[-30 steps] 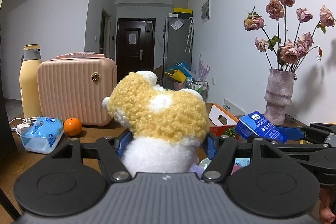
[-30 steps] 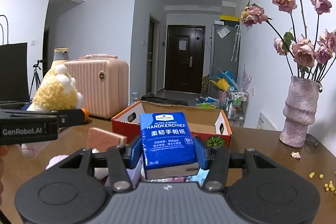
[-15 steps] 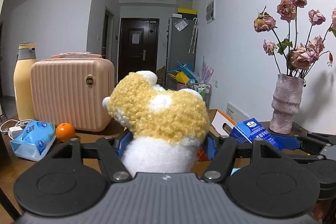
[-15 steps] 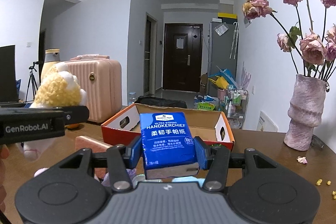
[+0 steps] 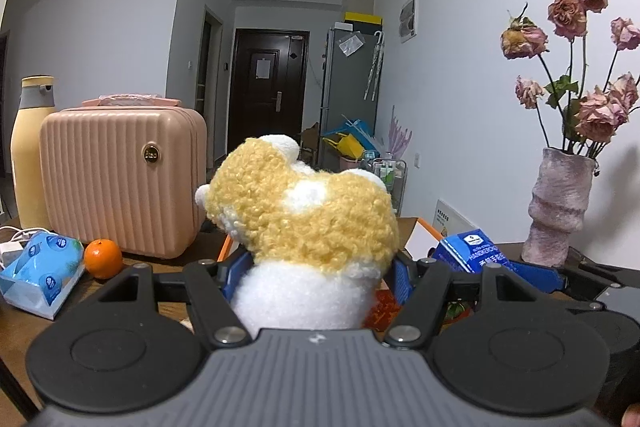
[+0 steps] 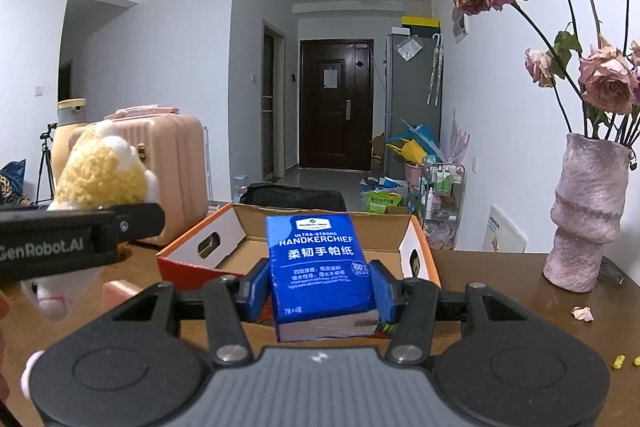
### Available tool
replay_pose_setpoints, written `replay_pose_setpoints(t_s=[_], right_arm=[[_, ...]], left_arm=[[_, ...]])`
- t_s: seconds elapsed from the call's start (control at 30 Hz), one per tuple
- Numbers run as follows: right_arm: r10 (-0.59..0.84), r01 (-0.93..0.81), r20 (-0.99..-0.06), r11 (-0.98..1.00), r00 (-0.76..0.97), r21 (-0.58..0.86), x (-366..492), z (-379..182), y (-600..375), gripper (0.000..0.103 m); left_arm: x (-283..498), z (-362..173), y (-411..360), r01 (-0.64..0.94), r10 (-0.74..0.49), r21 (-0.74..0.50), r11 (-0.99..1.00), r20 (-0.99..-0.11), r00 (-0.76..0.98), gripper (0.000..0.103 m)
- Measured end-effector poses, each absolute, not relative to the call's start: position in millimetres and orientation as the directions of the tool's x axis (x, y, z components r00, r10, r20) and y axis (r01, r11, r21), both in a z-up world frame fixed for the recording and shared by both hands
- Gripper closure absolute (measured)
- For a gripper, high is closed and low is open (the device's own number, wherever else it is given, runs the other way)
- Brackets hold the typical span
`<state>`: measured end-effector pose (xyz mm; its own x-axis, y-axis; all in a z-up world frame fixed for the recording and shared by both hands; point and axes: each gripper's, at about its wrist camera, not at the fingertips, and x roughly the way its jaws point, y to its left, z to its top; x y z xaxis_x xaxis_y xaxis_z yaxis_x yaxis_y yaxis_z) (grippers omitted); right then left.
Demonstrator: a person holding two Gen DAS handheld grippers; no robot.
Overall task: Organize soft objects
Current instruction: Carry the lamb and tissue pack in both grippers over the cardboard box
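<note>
Both grippers we hold are loaded: left gripper (image 5: pixel 316 277) clamps the plush toy (image 5: pixel 304 227); right gripper (image 6: pixel 320 285) clamps the handkerchief pack (image 6: pixel 322 275).

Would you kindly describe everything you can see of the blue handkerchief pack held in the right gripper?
The blue handkerchief pack is a soft, glossy rectangular packet printed in white with "ULTRA-STRONG HANDKERCHIEF", Chinese characters and a round "100%" mark. Its pale near end shows the stacked tissue packs. It sits lifted off the table, tilted slightly back, clamped on both sides by the blue pads of the right gripper, just in front of the open orange cardboard box. Nothing else touches it.
</note>
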<state>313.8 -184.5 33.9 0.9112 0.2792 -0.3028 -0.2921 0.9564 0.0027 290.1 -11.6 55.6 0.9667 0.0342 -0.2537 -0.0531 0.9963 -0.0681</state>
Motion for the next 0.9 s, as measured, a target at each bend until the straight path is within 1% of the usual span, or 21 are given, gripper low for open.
replay_pose_setpoints(t_s=[0.27, 0.5, 0.9], right_arm=[[0.266, -0.277, -0.316, 0.961, 0.911, 0.012, 344, 34, -187, 0.052], [0.263, -0.272, -0.33, 0.962, 0.907, 0.02, 369, 34, -187, 0.052], [0.238, -0.251, -0.366, 0.968, 0.899, 0.013, 416, 35, -182, 0.052]], left_arm=[[314, 58, -14, -0.07, 0.052, -0.062, 0.996, -0.248, 0.967, 0.035], [339, 59, -16, -0.072, 0.053, -0.06, 0.996, -0.271, 0.961, 0.035], [387, 59, -11, -0.119, 0.095, -0.06, 0.991, -0.311, 0.946, 0.035]])
